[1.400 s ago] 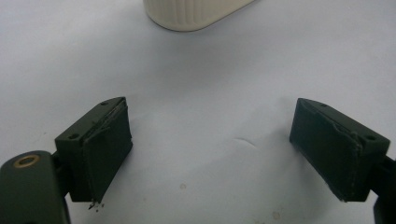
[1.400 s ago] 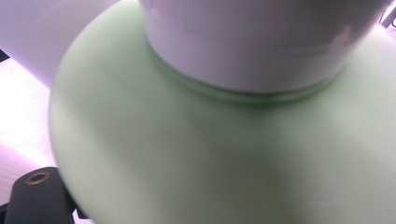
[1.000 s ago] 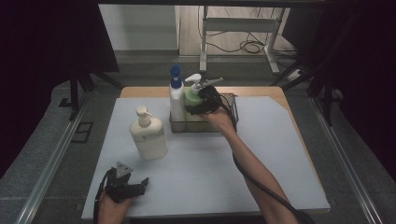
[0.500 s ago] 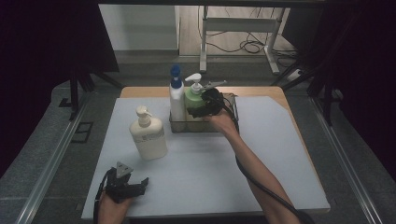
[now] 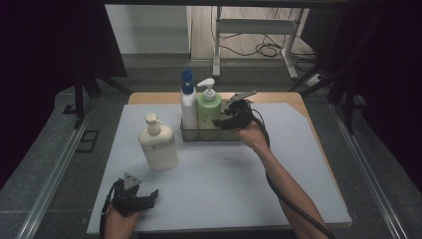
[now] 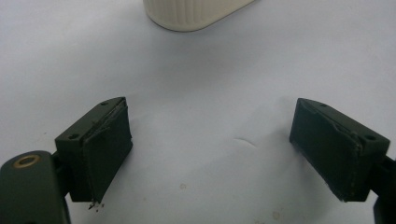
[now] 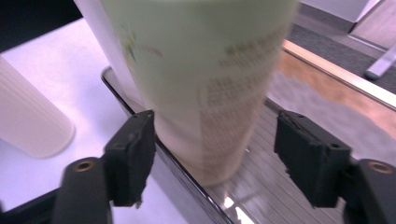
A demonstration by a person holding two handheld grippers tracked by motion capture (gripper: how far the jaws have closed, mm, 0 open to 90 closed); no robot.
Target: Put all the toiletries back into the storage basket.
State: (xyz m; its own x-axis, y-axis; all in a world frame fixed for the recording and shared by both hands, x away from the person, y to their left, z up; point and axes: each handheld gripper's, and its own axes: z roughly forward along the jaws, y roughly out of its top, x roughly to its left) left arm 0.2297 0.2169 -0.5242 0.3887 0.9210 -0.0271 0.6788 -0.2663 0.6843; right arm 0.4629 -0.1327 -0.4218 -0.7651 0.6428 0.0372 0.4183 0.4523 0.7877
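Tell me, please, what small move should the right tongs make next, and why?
Probably draw the right tongs back from the tray. The green bottle already stands upright inside it beside the blue-capped bottle, and the pads stand apart from its sides. The cream bottle waits on the mat.
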